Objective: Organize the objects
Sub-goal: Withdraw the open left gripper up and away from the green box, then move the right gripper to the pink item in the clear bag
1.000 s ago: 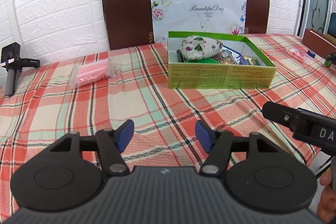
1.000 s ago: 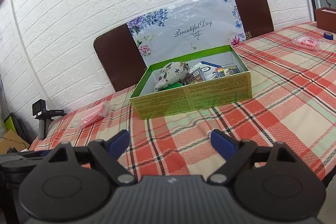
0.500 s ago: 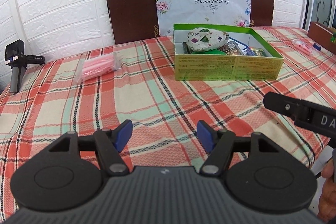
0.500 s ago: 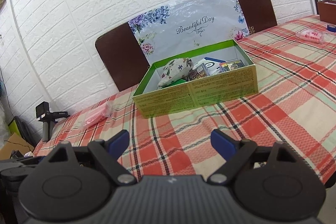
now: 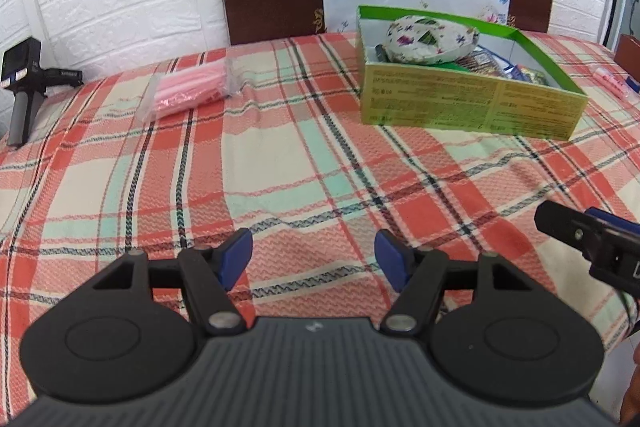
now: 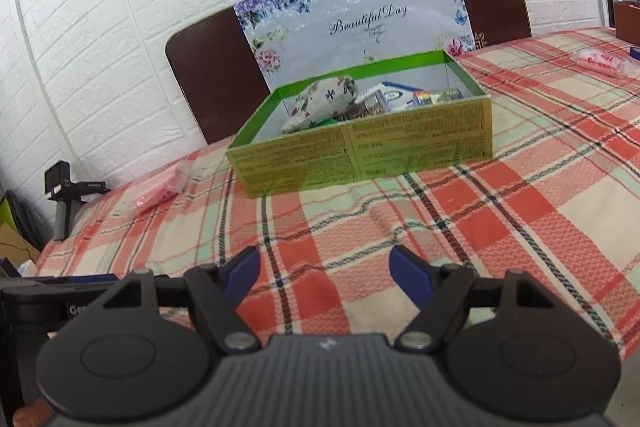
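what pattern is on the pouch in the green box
White with small flowers and leaves; the pouch shows best in the left wrist view.

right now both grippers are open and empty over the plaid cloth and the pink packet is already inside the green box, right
Not quite. The pink packet is not inside the green box; it lies on the plaid cloth to the box's left, apart from it, as the left wrist view shows. The rest holds: the left gripper and the right gripper are both open and empty over the cloth.
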Demonstrator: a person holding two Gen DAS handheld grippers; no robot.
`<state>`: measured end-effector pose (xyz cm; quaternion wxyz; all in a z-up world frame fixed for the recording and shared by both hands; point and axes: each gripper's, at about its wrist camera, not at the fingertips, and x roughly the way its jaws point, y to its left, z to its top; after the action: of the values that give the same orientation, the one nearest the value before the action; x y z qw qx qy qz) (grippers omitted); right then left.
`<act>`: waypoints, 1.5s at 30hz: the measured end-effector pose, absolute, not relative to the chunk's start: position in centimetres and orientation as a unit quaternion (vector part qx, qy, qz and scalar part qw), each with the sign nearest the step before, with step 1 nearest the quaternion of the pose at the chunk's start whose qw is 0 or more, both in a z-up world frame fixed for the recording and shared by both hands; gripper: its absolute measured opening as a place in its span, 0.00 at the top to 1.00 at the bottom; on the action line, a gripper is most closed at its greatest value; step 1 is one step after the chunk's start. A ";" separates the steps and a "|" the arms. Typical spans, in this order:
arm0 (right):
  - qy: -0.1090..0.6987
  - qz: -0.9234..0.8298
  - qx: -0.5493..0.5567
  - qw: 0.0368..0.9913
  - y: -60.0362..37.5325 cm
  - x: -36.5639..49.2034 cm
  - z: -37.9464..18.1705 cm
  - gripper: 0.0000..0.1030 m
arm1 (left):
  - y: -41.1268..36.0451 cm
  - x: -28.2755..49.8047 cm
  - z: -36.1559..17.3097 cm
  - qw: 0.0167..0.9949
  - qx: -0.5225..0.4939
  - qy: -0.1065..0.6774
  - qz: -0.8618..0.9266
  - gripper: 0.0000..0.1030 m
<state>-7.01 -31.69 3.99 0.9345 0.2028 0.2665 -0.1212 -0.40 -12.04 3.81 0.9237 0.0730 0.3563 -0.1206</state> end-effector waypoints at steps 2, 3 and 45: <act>0.281 -0.114 0.196 0.933 -31.3 -6.3 3.4 0.29 | -11.7 0.3 3.3 0.921 0.069 0.366 -0.116 0.33; 0.287 -0.109 0.191 0.933 -31.1 -5.9 3.1 0.30 | -11.5 0.7 3.1 0.920 0.066 0.369 -0.113 0.33; 0.270 0.060 0.217 0.936 -22.4 23.5 0.8 0.35 | 3.8 13.2 -0.4 0.957 -0.014 0.286 0.049 0.11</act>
<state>23.55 -22.35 0.82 0.9363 0.2168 0.2696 0.0598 13.23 3.83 -0.44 0.9568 -0.0142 0.2862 0.0489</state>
